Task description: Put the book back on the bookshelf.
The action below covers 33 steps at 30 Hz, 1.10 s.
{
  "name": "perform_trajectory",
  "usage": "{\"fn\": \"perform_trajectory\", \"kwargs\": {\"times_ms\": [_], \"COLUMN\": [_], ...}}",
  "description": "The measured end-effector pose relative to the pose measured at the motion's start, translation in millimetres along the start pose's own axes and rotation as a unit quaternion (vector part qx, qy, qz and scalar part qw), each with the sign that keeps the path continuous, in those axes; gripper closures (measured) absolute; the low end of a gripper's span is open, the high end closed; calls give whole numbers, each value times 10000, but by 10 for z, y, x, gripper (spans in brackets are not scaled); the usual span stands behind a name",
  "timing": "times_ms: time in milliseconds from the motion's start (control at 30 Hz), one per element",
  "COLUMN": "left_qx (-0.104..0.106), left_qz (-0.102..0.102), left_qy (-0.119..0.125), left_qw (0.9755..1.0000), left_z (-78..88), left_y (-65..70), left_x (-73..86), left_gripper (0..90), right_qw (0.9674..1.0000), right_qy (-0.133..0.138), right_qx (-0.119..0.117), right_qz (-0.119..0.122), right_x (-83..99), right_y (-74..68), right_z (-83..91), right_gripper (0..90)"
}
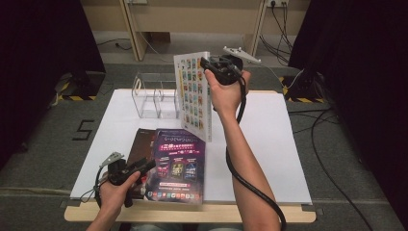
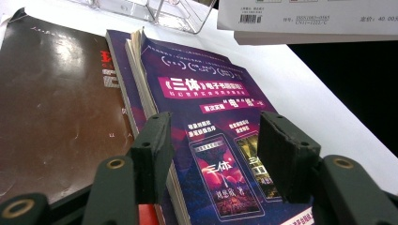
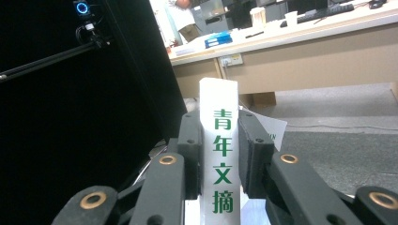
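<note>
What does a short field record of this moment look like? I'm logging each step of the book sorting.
right gripper: shut on white magazine, held upright above the table
left gripper: open, fingers astride the purple book's edge
purple book: flat, on top of brown book
clear rack: empty, behind the books
table: white

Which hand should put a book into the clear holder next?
The right. Its gripper is already clamped on the spine of the white book, held upright in the air close to the clear holder. The left gripper is open and holds nothing, low by the purple book lying flat.
</note>
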State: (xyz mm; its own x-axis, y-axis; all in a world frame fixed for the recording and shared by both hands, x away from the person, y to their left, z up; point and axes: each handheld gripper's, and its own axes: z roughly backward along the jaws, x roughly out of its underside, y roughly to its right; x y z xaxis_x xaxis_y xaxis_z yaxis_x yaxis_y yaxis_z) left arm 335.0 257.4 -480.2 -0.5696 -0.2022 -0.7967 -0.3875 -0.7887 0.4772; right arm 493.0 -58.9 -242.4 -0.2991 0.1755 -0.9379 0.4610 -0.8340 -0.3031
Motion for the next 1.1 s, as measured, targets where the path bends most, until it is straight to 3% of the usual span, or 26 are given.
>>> {"fn": "perform_trajectory", "kwargs": {"times_ms": [1100], "left_qx": [23], "left_qz": [39], "left_qy": [-26], "left_qw": [10000], "left_z": [-16], "left_y": [-6], "left_x": [18], "left_gripper": [444], "right_qw": [9996], "right_qy": [183], "right_qx": [162], "right_qz": [-150], "right_x": [-144], "right_y": [15], "right_z": [-159], "right_gripper": [740]}}
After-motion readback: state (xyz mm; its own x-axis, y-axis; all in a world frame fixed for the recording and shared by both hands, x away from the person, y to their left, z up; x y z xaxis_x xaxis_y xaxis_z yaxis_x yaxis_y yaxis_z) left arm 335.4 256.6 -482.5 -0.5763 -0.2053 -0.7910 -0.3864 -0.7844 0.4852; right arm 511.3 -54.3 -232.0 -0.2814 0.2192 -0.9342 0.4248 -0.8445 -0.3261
